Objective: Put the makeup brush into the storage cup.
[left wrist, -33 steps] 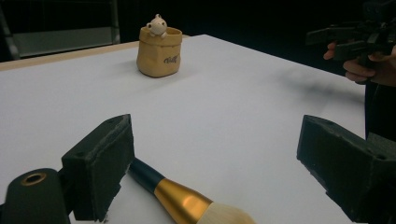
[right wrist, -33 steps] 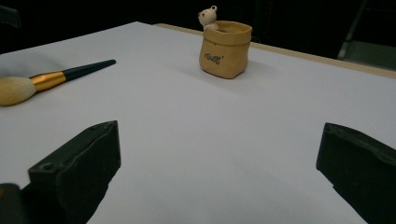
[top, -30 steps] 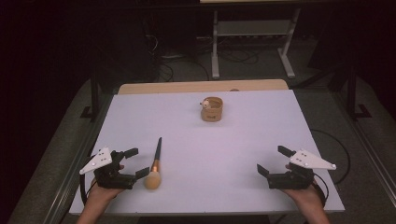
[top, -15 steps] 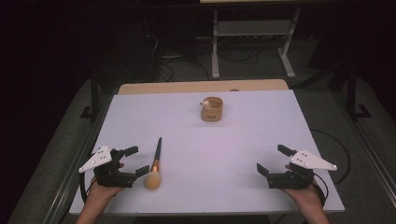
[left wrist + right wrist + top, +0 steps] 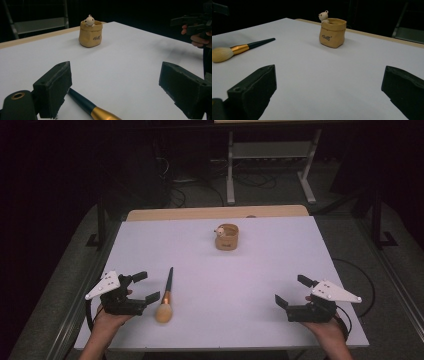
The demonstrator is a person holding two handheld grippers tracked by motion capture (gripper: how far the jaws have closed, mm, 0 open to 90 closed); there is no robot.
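Black jaws agape beside brush [image 5: 165,297]

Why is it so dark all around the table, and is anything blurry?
In the high view, light falls on the white table while the room behind is nearly black. In the left gripper view, the black-and-gold handled makeup brush looks soft up close; the tan ceramic bag-shaped pot is sharper. In the right gripper view, the pot casts a faint shadow.

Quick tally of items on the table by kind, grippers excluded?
Makeup brush: 1
Tan bag-shaped pot with a small bear figure on its rim: 1
Total: 2
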